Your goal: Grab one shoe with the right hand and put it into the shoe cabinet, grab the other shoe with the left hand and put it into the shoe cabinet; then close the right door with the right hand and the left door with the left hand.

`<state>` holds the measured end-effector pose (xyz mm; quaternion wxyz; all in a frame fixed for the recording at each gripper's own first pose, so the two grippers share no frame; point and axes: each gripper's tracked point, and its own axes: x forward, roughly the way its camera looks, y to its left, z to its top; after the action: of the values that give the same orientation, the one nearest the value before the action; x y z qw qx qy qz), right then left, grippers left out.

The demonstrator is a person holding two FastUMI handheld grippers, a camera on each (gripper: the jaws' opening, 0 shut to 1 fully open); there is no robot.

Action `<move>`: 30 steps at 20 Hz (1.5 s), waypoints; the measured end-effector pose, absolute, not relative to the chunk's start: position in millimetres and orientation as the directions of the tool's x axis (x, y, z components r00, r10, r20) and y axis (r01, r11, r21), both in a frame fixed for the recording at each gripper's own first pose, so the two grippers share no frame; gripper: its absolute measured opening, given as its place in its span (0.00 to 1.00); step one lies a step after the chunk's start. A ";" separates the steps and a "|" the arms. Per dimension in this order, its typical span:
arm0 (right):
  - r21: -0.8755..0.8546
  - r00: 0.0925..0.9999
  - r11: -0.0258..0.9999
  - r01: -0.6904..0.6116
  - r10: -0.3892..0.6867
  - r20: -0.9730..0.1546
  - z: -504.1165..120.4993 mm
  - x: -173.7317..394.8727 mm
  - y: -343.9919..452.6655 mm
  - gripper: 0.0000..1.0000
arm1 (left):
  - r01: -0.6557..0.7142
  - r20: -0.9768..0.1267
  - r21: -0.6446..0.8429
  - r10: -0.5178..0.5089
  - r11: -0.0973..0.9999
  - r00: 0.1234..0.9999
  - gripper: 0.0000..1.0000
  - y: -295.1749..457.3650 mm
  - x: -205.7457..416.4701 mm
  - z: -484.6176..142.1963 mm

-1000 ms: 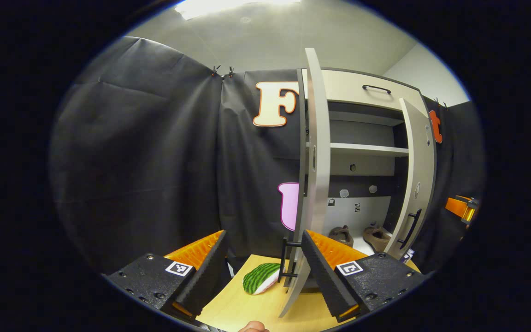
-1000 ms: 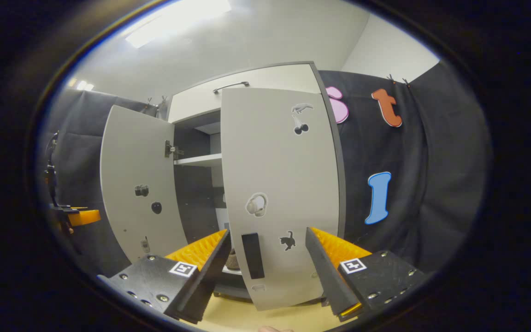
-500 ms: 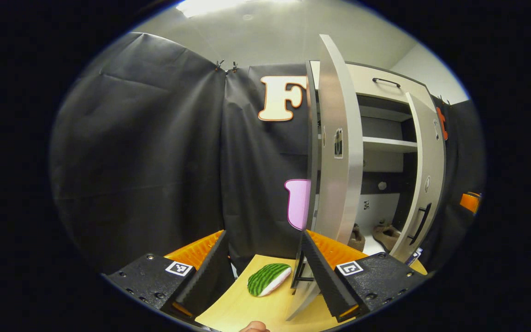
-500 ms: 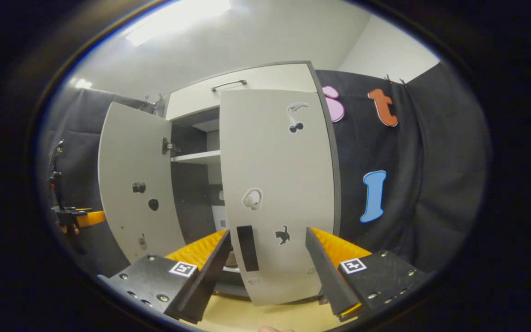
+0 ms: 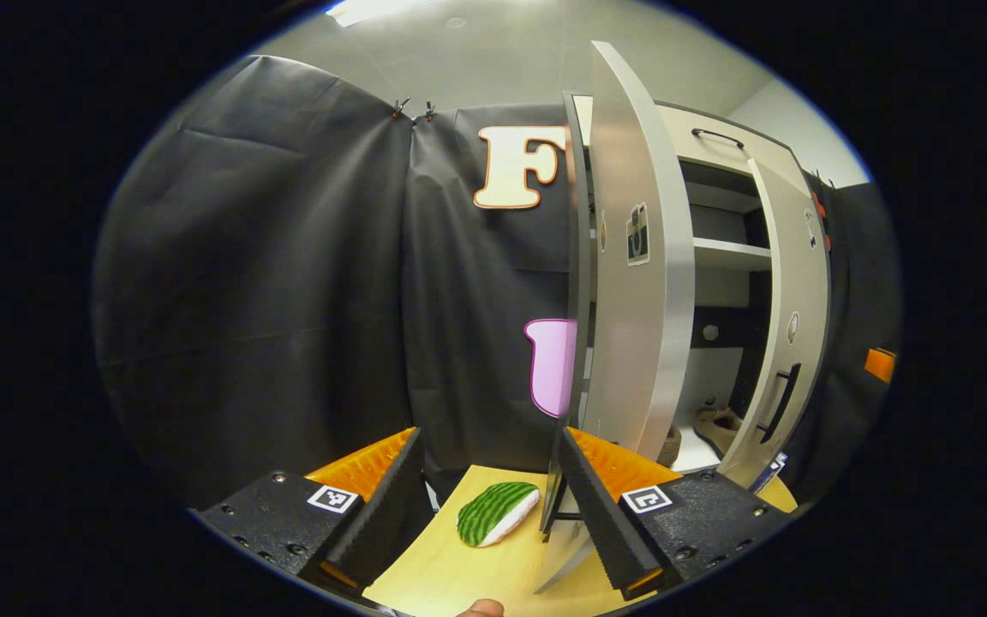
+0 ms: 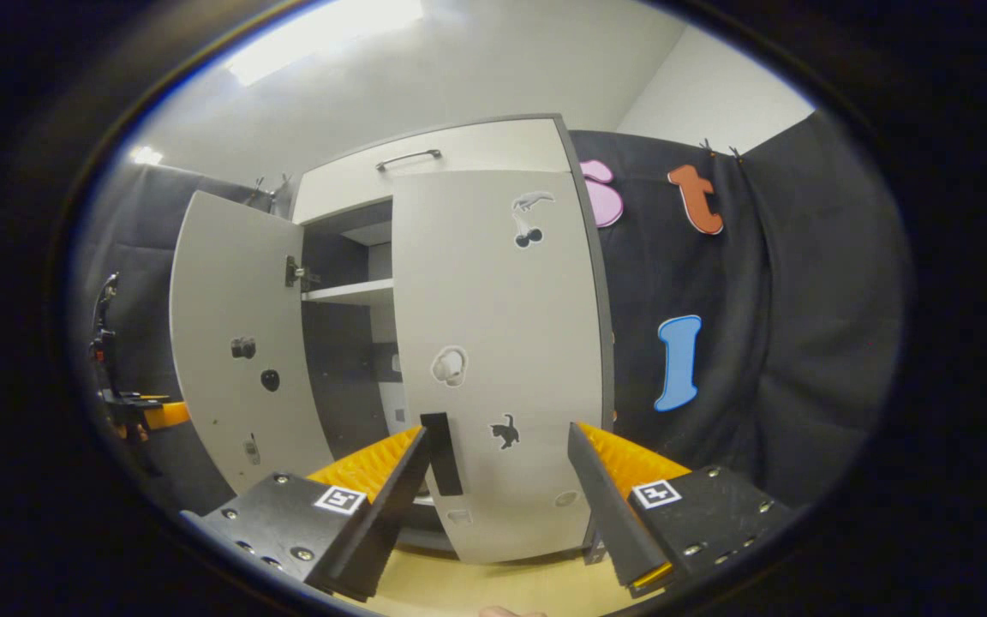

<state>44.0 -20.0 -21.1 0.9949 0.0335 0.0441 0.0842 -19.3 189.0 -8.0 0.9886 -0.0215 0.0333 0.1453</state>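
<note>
Both brown shoes (image 5: pixel 716 424) already lie on the floor of the tall pale-grey shoe cabinet (image 6: pixel 476 146), ahead and to the right of the left gripper (image 5: pixel 493 493) in the left gripper view, so the job has reached the door-closing part.

The pale-grey right door (image 6: pixel 502 360) stands directly ahead of the right gripper (image 6: pixel 498 493), nearly square to the cabinet front but apparently not fully home. Its dark bar handle (image 6: pixel 442 454) sits just beside that gripper's left finger. The right gripper's jaws are apart and hold nothing. By my reading it is the step in hand: a push on the panel face until the door seats.

The pale-grey left door (image 5: pixel 639 257) is still swung out, seen edge-on just above the left gripper's right finger. The left gripper is also spread wide and empty. Its next move likely calls for getting behind the door's outer face, or onto its black handle (image 5: pixel 558 514), and swinging it toward the cabinet without the two doors colliding.

A green-and-white striped watermelon-slice toy (image 5: pixel 493 512) lies on the light wooden tabletop (image 5: pixel 459 574) between the left gripper's fingers, farther off.

There is no readable brand or writing. The doors carry small picture stickers: a cat (image 6: pixel 504 431), headphones (image 6: pixel 449 366), cherries (image 6: pixel 528 236) and a camera (image 5: pixel 637 233).
</note>
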 end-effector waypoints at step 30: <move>0.111 0.978 0.979 -0.172 0.184 -0.102 -28.4 28.1 -14.9 0.93 | -0.059 -0.081 -0.087 0.052 0.994 0.995 0.88 104.7 -14.2 -7.2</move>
<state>28.1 -14.9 -28.4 0.9931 0.0510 0.0559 0.0896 -14.2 104.7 -7.2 0.9978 -0.0448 0.0392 0.0278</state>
